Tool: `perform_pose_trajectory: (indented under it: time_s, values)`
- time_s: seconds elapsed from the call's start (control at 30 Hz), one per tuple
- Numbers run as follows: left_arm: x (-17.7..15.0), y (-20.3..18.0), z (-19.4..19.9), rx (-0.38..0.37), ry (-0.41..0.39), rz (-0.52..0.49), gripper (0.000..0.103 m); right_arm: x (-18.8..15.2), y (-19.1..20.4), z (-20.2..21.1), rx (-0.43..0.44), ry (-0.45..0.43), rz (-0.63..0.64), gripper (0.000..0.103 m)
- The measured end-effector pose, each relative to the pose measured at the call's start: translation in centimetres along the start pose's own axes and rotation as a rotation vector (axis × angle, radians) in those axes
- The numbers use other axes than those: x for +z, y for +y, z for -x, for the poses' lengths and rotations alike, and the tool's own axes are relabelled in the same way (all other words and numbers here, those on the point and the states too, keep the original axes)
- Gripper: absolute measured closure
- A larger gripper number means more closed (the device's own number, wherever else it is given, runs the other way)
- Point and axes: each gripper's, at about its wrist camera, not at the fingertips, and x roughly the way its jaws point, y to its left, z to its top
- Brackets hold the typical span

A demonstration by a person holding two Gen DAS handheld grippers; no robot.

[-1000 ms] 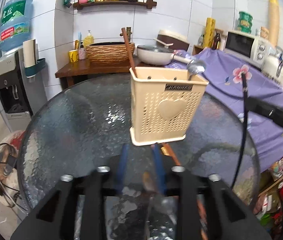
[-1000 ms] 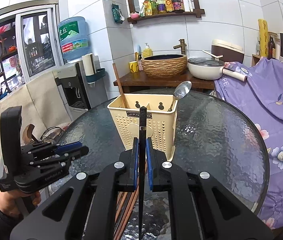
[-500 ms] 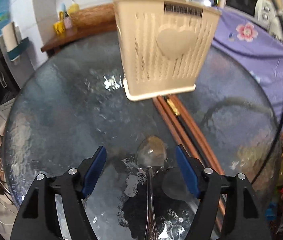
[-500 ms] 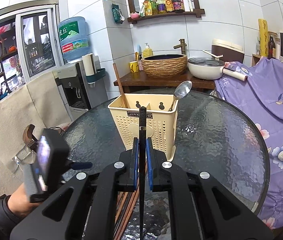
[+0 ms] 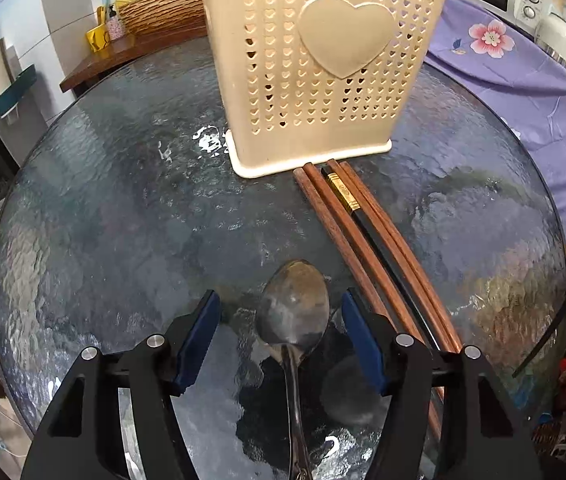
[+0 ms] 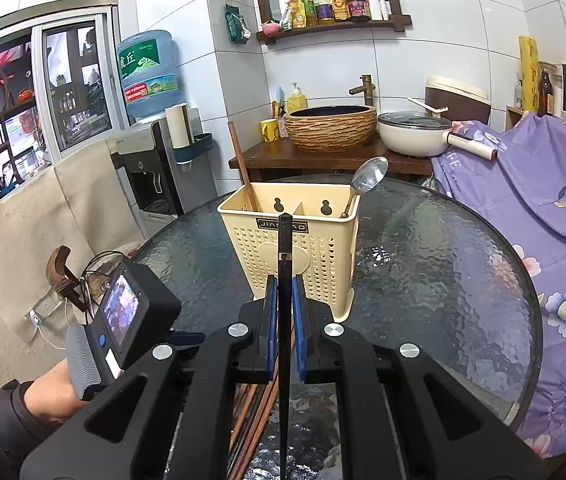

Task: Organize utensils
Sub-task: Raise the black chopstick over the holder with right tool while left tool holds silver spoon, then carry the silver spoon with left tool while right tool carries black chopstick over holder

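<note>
Left wrist view. My left gripper (image 5: 277, 334) points steeply down at the glass table (image 5: 95, 216). Its jaws stand apart and have just been closing a little after a wider opening; the blue pads (image 5: 197, 338) touch nothing. A metal spoon (image 5: 294, 316) lies flat on the glass with its bowl between the two pads, nearer the right-hand pad, clear of both. Its handle runs back under the gripper body toward the bottom edge of the picture. Just to the right of the spoon lies a bundle of chopsticks (image 5: 367, 240): several brown wooden ones and one black with a gold band. Their far ends touch or nearly touch the base of the cream utensil holder (image 5: 323, 68), which stands upright on the table beyond the spoon.

Right wrist view. My right gripper (image 6: 284, 314) is clamped on a single black chopstick (image 6: 284, 264), jaws closed tight on it. The stick stands upright between the pads, its top end reaching up in front of the holder's front wall, its lower part running down past the bottom edge. The holder has two compartments: a brown chopstick (image 6: 241, 168) leans in the left one, a second spoon (image 6: 367, 178) stands in the right one, bowl up. The table bundle shows below the jaws. At lower left, a hand (image 6: 49, 398) holds the left gripper's body.
</note>
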Motion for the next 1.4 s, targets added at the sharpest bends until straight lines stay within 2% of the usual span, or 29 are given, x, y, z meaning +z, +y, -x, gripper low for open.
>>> perform_pose_trajectory:
  time_s: [0.13,0.37,0.53,0.6,0.63,0.73,0.8,0.87,1.03,1.13,1.4]
  values:
    - [0.7,-0.3,-0.4,0.001,0.005,-0.001,0.047,-0.1,0.1,-0.1,0.002,0.005,0.001,0.095]
    - [1.0,-0.2,-0.5,0.020,-0.001,-0.007,0.072,-0.1,0.1,-0.2,0.003,0.004,0.000,0.095]
    - [0.9,0.2,-0.3,-0.006,-0.003,0.030,0.072,-0.1,0.1,0.0,0.003,0.005,0.001,0.095]
    - [0.6,0.4,-0.1,-0.015,-0.005,0.039,0.067,0.0,0.1,-0.1,0.001,0.006,0.002,0.095]
    - [0.4,0.4,-0.1,-0.009,-0.009,0.035,0.064,0.0,0.1,-0.2,0.000,0.006,0.002,0.095]
    - [-0.1,0.1,0.0,0.035,-0.015,0.006,0.064,0.1,0.2,-0.4,0.002,0.010,-0.001,0.095]
    - [-0.3,-0.1,0.1,0.033,-0.018,0.001,0.065,0.1,0.2,-0.3,0.004,0.010,-0.002,0.095]
    - [-0.3,-0.1,0.1,0.028,-0.021,-0.004,0.070,0.1,0.2,-0.3,0.005,0.011,-0.002,0.095]
    - [-0.1,0.4,0.2,-0.003,-0.017,0.006,0.071,0.1,0.2,-0.4,0.001,0.011,-0.006,0.095]
    - [0.2,1.3,0.3,-0.022,-0.023,0.026,0.078,0.0,0.2,-0.5,-0.001,0.013,-0.007,0.095]
    - [0.9,2.8,0.2,-0.038,-0.018,0.037,0.085,0.0,0.1,-0.5,0.000,0.013,-0.005,0.095]
